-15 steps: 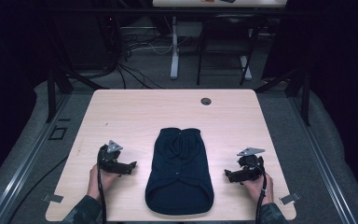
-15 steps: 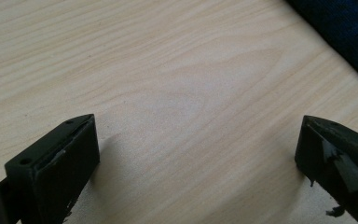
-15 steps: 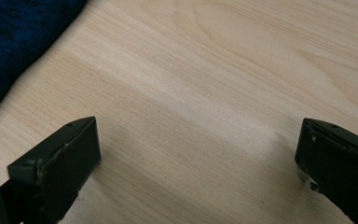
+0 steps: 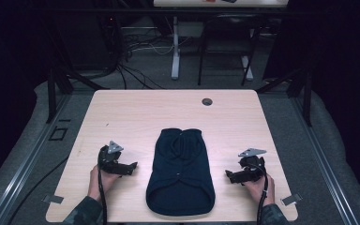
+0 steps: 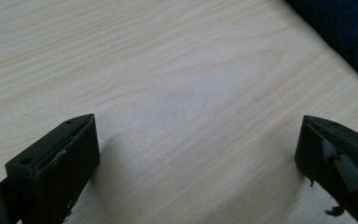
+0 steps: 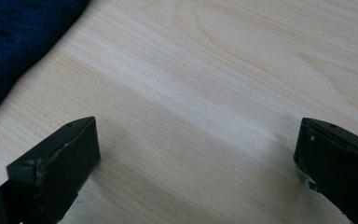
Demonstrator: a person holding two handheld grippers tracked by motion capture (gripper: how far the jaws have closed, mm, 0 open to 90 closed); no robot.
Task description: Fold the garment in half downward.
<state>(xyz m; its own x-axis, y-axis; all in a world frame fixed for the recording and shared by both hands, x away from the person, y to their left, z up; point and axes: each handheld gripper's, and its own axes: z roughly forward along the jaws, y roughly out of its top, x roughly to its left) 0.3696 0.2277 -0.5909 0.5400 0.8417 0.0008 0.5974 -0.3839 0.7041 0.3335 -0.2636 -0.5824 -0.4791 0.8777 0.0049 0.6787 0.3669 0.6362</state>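
You are resting both hands on the bench (image 4: pixel 122 112), one at each side of the dark blue knitted garment (image 4: pixel 180 173), which is lying flat in the middle of the near half. The left gripper (image 4: pixel 130 167) is sitting just left of the garment and the right gripper (image 4: pixel 229 175) just right of it; both are pointing inward at the garment, with jaws spread wide and holding nothing. The garment is looking soft, light and floppy, so it is probably going to sag and fold when lifted. You are best pinching one layer of its edge near a corner, not the thick middle.
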